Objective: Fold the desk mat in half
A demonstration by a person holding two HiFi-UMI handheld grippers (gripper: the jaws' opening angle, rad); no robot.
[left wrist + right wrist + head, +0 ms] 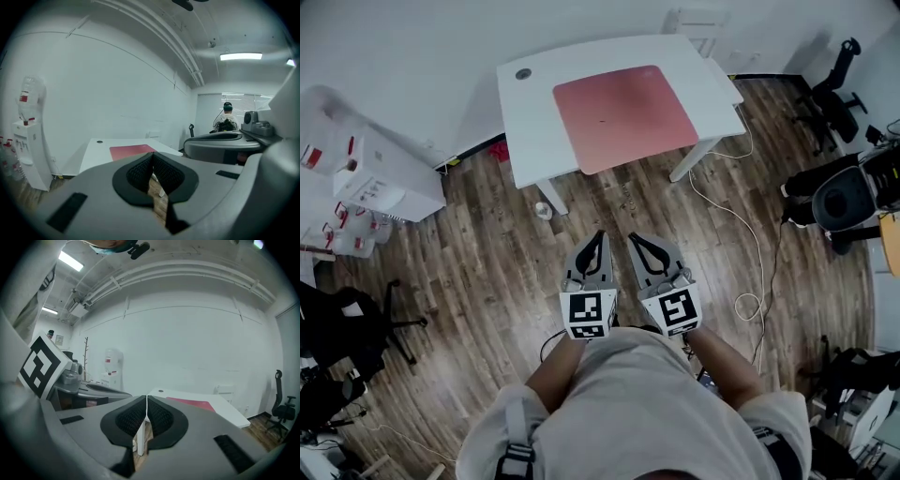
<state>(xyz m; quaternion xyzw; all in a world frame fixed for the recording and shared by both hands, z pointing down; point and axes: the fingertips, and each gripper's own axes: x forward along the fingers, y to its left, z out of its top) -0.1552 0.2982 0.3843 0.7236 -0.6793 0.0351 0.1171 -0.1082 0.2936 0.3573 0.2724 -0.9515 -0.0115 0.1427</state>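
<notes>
A white table [532, 129] carries the pink desk mat [624, 114] lying flat — plus perhaps a grommet [523, 73].

Desk mat [625, 117] on the table [530, 122], well ahead of the left tool [599, 236] and right tool [634, 240], side by side.

The desk mat [625, 116] is a plain dusty pink-red with one tiny dark speck, and it lies on a white tabletop [534, 122]. The floor [469, 272] is wood planking streaked brown and grey. The left gripper [599, 236] and right gripper [634, 239] are light grey with black mesh-textured linings on the jaws — each bears black-and-white square markers [587, 315]. The person's shirt [628, 403] is pale grey-beige; the office chair [825, 94] is black.
</notes>
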